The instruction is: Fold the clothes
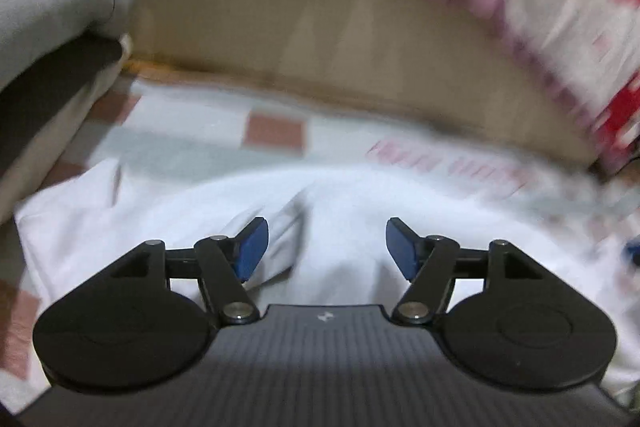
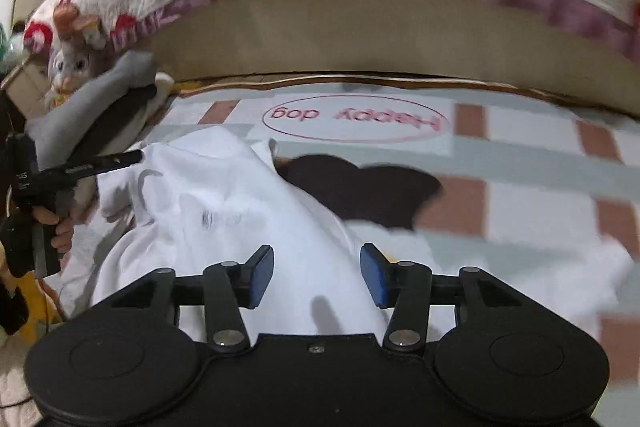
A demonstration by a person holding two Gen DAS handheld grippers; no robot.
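My left tongs (image 1: pixel 327 247) are spread wide and released, blue pads (image 1: pixel 251 251) clear of the cloth on both sides, gripping nothing; they hover just above the white garment (image 1: pixel 332 219), where a raised crease runs up between the pads toward the headboard (image 1: pixel 304 23). My right tongs (image 2: pixel 317 275) are also released, parted a little less, with a smooth stretch of the same white garment (image 2: pixel 224 195) under them and nothing pinched. The garment lies crumpled on the checked bedsheet (image 2: pixel 520 155), near the bed's near edge; its long axis runs roughly left to right, slanting away toward the far left corner, where a grey print faces up. A dark cloth (image 2: pixel 360 187) peeks out from beneath its far edge, in front of the pink oval print (image 2: pixel 356 119).
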